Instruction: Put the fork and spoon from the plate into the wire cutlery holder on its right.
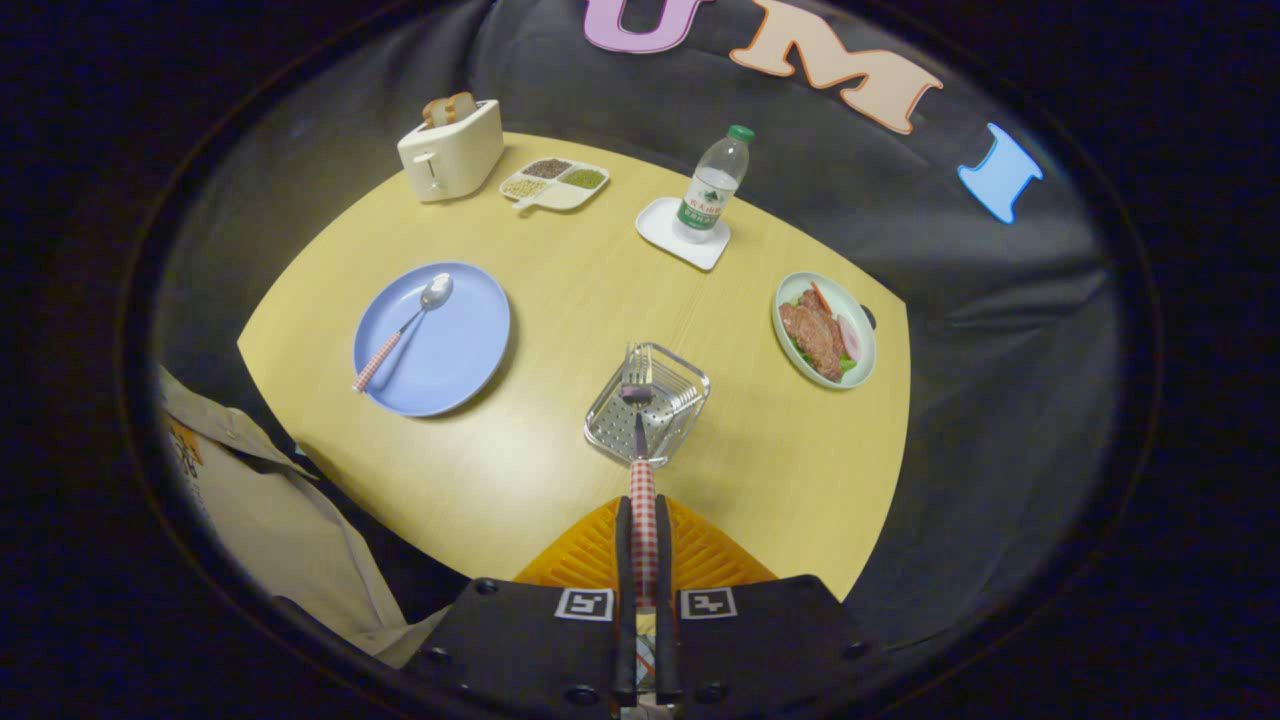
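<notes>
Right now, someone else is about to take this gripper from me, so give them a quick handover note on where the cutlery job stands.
Gripper: shut on the fork, both fingers pressing its checked handle, tines held over the wire cutlery holder.
The holder stands on the table, to the right of the blue plate.
The spoon lies on the plate, bowl pointing away from the fingers.
Done: fork lifted off the plate and brought to the holder.
Left: release the fork into the holder, then fetch the spoon and place it there too.
</notes>
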Demonstrator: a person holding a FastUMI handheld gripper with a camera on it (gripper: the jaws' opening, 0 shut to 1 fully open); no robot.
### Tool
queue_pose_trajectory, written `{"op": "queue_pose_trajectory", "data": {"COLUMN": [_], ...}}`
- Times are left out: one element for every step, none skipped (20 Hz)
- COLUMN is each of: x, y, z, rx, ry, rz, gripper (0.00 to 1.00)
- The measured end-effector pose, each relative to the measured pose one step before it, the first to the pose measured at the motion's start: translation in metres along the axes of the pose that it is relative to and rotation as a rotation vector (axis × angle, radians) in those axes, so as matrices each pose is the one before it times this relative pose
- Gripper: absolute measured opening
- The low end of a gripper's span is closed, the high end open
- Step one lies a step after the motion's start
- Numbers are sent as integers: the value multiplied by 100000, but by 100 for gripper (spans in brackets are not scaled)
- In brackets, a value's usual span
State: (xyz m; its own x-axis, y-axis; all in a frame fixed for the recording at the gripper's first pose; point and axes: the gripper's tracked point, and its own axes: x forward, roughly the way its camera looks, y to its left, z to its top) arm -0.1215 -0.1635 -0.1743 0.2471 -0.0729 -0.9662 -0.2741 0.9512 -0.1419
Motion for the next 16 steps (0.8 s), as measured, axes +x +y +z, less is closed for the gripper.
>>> {"op": "queue_pose_trajectory", "data": {"x": [308,372,347,437,372,553,348,423,325,390,397,304,374,260,322,369], "y": [-566,-434,-130,-41,28,61,34,-8,-41,-19,-36,37,138,142,169,98], "z": [122,18,-88,-52,54,-116,129,179,-40,-128,101,133,86,265,75,119], "rx": [-306,-950,-939,-1059,-1229,-1441,-1244,-1579,-1153,-1001,-1171,-904,-543,-291,-343,-380], "ry": [403,1511,927,1367,1466,2093,1496,1295,1452,1778,1613,1583,1205,867,1510,1351], "rz": [-765,274,395,477,951,1219,822,389,156,148,101,348,559,816,811,385], "gripper": [10,10,10,10,10,10,10,10,10,11,11,11,11,10,10,10]}}
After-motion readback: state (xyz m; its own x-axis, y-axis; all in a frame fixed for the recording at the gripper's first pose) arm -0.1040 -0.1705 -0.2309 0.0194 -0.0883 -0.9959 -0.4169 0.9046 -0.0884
